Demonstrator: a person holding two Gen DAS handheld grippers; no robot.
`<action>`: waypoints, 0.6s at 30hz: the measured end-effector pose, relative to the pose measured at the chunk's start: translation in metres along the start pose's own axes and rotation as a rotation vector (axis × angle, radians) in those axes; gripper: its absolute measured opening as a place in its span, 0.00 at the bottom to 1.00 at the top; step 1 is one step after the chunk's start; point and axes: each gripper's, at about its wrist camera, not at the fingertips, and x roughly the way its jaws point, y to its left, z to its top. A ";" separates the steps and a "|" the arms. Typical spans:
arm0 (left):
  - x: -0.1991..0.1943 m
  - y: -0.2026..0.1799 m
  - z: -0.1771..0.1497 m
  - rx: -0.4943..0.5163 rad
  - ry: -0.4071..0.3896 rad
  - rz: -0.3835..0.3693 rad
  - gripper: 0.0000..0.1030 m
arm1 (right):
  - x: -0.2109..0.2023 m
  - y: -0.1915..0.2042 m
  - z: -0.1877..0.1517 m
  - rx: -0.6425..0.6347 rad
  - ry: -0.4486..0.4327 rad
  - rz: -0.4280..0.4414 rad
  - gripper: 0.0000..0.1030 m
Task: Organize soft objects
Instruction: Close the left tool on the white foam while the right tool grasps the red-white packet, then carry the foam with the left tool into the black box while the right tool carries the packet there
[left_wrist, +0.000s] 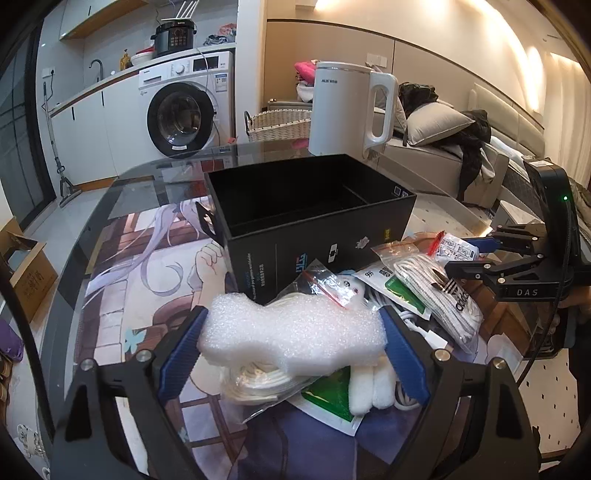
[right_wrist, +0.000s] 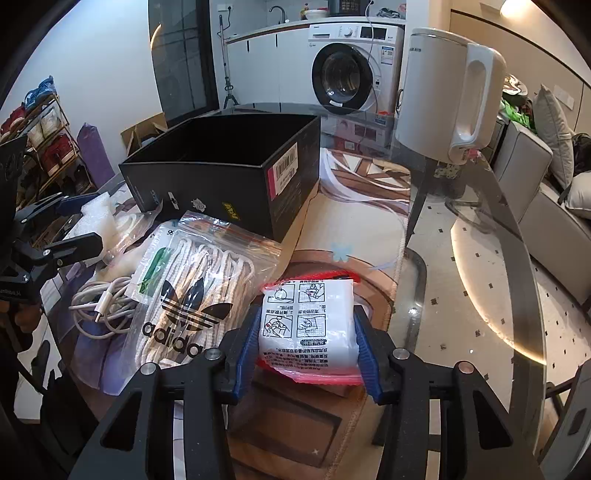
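While the black box (left_wrist: 314, 206) sits open w/ nothing visible inside, left gripper (left_wrist: 291, 332) pinches a white foam piece (left_wrist: 291, 334) just before it; right gripper (right_wrist: 304, 328) clamps a printed white packet (right_wrist: 308, 325). Zip bag (right_wrist: 195, 288) of laces reads "adidas"; kettle (left_wrist: 347, 107) reads "AUX".

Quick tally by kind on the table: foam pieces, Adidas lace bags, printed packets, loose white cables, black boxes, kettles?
foam piece: 1
Adidas lace bag: 1
printed packet: 1
loose white cable: 1
black box: 1
kettle: 1
Total: 6
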 end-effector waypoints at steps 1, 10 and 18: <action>-0.002 0.000 0.000 -0.002 -0.005 0.000 0.88 | -0.002 0.000 0.000 0.003 -0.005 -0.003 0.46; -0.017 0.008 0.008 -0.044 -0.059 0.042 0.88 | -0.033 0.000 -0.001 0.027 -0.079 -0.001 0.46; -0.025 0.009 0.029 -0.064 -0.106 0.060 0.88 | -0.057 0.008 0.011 0.040 -0.148 -0.001 0.46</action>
